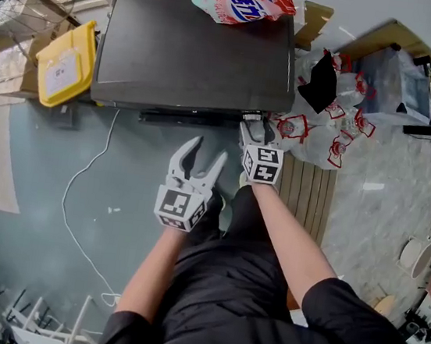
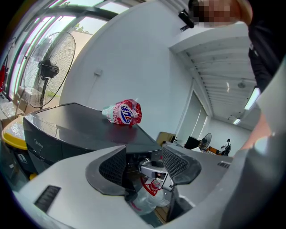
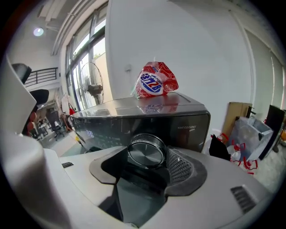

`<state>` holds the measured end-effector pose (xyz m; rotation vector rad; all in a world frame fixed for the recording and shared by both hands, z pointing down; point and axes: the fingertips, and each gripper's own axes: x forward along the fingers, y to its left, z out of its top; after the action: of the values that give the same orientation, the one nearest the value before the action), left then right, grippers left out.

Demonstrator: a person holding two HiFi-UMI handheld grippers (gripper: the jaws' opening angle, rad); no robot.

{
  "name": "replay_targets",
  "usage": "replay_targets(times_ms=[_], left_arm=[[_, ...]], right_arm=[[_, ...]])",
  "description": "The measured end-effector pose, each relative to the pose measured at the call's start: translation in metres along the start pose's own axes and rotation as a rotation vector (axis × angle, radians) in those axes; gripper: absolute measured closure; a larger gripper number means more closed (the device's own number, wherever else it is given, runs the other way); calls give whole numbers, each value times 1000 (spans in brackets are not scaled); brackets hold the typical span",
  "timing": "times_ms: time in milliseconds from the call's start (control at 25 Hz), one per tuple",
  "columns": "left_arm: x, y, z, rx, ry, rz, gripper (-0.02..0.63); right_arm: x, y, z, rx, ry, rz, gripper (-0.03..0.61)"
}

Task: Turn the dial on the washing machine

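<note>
The dark washing machine [image 1: 194, 38] fills the top of the head view. Its round metal dial [image 3: 145, 152] sits on the front panel, between the jaws of my right gripper [image 3: 145, 157], and both pads touch its rim. In the head view the right gripper [image 1: 254, 129] presses against the machine's front edge and hides the dial. My left gripper [image 1: 202, 156] hangs a little back from the panel, open and holding nothing. Through the left gripper's [image 2: 144, 163] gap I see the right gripper's metal tips at the machine.
A red and white detergent bag [image 1: 238, 1] lies on the machine's lid. A yellow bin [image 1: 65, 61] stands to its left, tied plastic bags [image 1: 325, 119] to its right. A white cable [image 1: 79, 189] trails over the floor. A fan [image 2: 49, 71] stands by the window.
</note>
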<state>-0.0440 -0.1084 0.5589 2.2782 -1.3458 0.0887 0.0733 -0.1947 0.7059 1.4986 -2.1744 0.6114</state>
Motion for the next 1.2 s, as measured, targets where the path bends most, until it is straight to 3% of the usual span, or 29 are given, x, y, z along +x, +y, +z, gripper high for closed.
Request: replay_targets(times_ms=[400,680,880,1200], left_arm=[[-2,5,0,-7,-1,11,383],[2,5,0,-6,-6,14,383],[3,3,0,-10,-12,13,383],[1,2,-4,-9,-3,17,383]], right_arm=[[1,2,0,-18,-7,-8,324],[1,-1,-1,80,-29,28,324],[1,-4,-1,247,-47,80,324],[0,-5,-2,363,-62,141,324]])
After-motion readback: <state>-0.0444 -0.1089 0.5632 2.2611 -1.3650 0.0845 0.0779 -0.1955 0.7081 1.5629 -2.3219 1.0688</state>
